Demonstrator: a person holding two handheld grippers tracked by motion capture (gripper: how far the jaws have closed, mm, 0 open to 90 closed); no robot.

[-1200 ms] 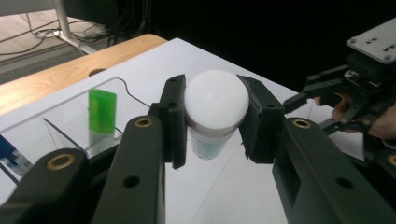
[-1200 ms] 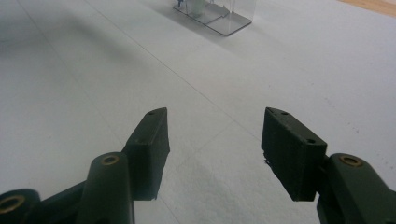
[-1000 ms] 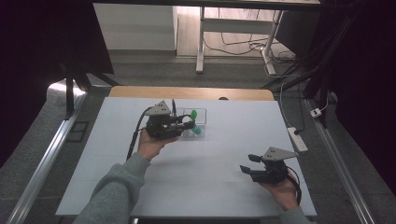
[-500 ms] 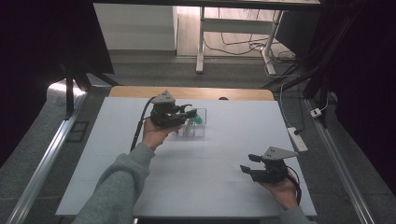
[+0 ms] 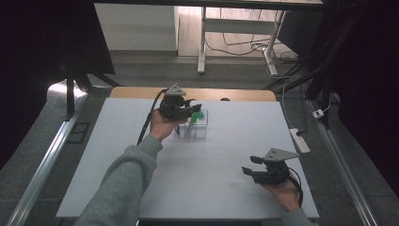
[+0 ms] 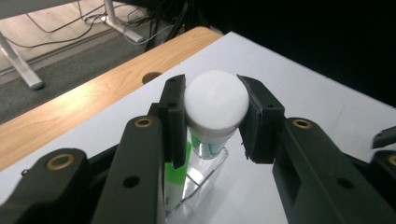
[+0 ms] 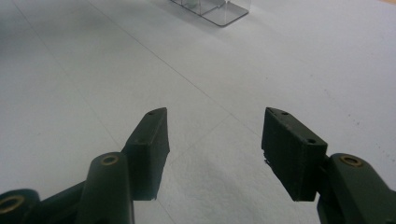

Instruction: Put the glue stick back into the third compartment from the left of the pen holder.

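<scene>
Clamping a white-capped tube [image 6: 215, 109] above the clear plastic holder [image 5: 197, 131], the left gripper [image 6: 212, 116] gripped; the right gripper [image 7: 215, 154] hung open, empty.

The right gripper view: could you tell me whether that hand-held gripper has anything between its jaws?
No, the right hand-held gripper has its jaws standing apart with just the bare white table showing in the gap.
</scene>
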